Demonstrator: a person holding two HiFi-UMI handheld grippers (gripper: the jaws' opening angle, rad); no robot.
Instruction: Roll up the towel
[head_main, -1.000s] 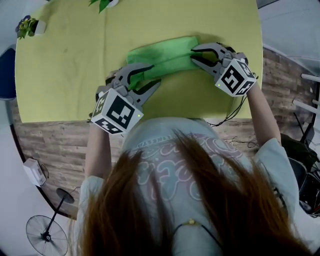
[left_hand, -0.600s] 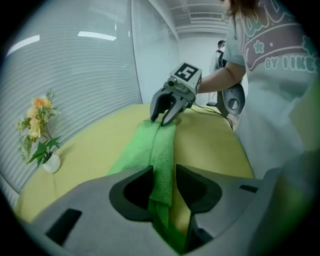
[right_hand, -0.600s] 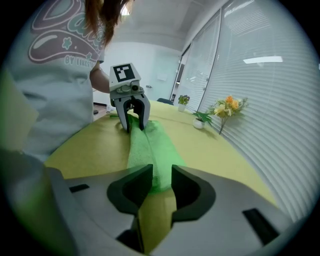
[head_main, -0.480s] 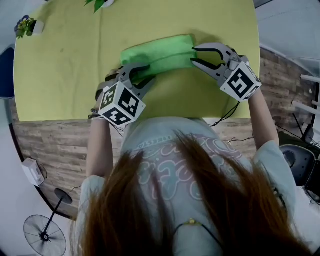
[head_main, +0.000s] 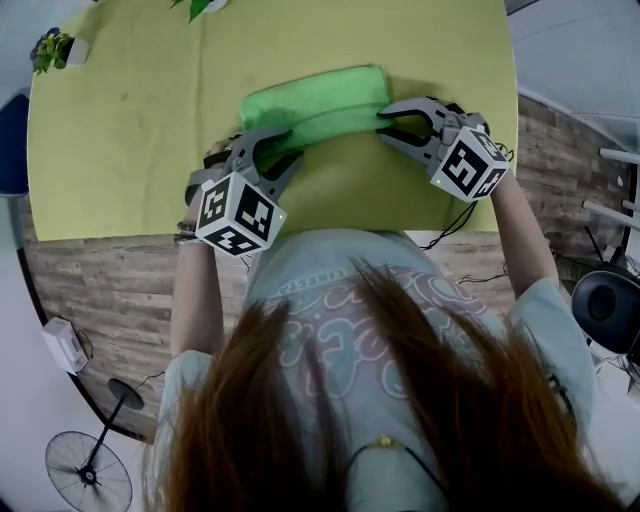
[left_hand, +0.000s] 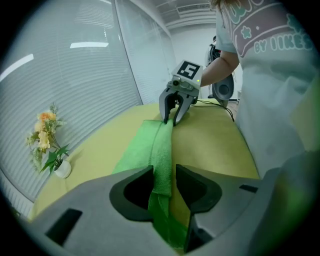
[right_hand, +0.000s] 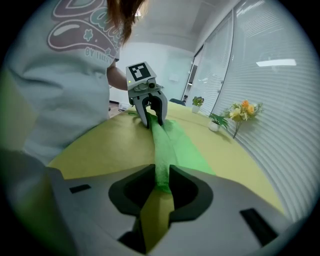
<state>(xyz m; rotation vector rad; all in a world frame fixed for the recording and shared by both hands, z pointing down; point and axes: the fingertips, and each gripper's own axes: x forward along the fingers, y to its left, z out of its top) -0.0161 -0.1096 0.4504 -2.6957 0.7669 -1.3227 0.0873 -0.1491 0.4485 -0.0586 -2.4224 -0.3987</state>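
Closest in, above the near edge of the table: two grippers, one at each end of the towel. Holds the thick near fold at the towel's left end in the left gripper, jaws closed on it (green cloth passing between the pads and out beneath them). Pinches the right end of the same fold in the right gripper, with jaws just drawn closer and cloth between them.

Towel's long axis across the body, left to right, from one pair of jaws to the other; in each gripper view, the opposite gripper at the far end of the green strip. Neither hand nearer than the other, each already at its own end. Flat, unrolled part beyond the held fold, away from the person. Likely calls for turning the fold forward, both ends together, to keep the roll straight.

Beyond the towel, bare yellow-green tabletop up to the far edge: seemingly room enough for the remaining cloth. On the right, table edge just beside the right gripper, so little margin there. Farthest off, a small flower pot at the far left corner and some leaves at the far edge, well apart from the towel.
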